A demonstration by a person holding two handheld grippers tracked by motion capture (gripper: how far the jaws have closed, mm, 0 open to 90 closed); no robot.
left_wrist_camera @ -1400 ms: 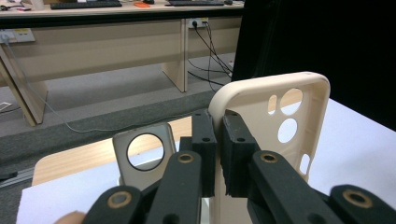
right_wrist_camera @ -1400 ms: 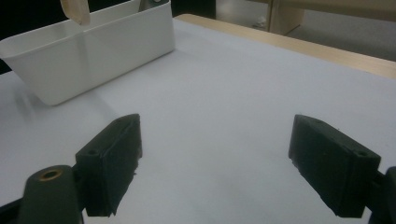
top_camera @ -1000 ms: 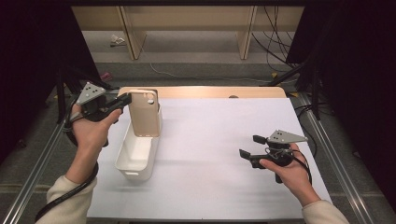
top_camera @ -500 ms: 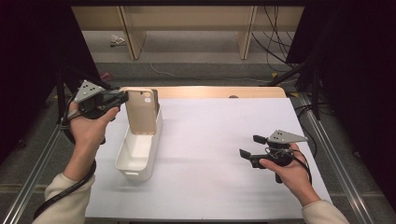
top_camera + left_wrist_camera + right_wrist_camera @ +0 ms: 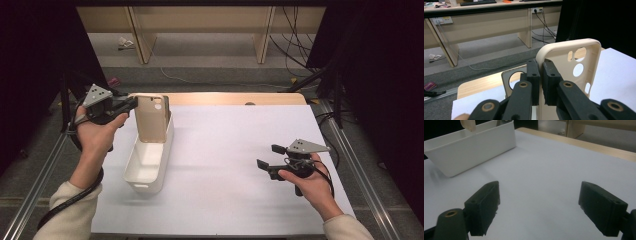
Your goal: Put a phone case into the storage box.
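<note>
Between left hand-held gripper (image 5: 541, 82) pads: phone case (image 5: 576, 55)

We look down on a table (image 5: 240, 165) with a white top and a wooden far edge (image 5: 235, 98); metal rails (image 5: 360, 165) run along both its sides; grey floor (image 5: 210, 60) lies beyond it; a long wooden desk (image 5: 200, 15) stands at the back on panel legs (image 5: 140, 40); black cables (image 5: 295, 45) hang at its right, and a pale cord (image 5: 175, 77) trails over the floor; a small bit of litter (image 5: 125, 42) lies by the left leg; black drapes (image 5: 380, 75) close both sides; in the left gripper view we see wall sockets (image 5: 536, 10) under the desk; the light is dim and even.
</note>
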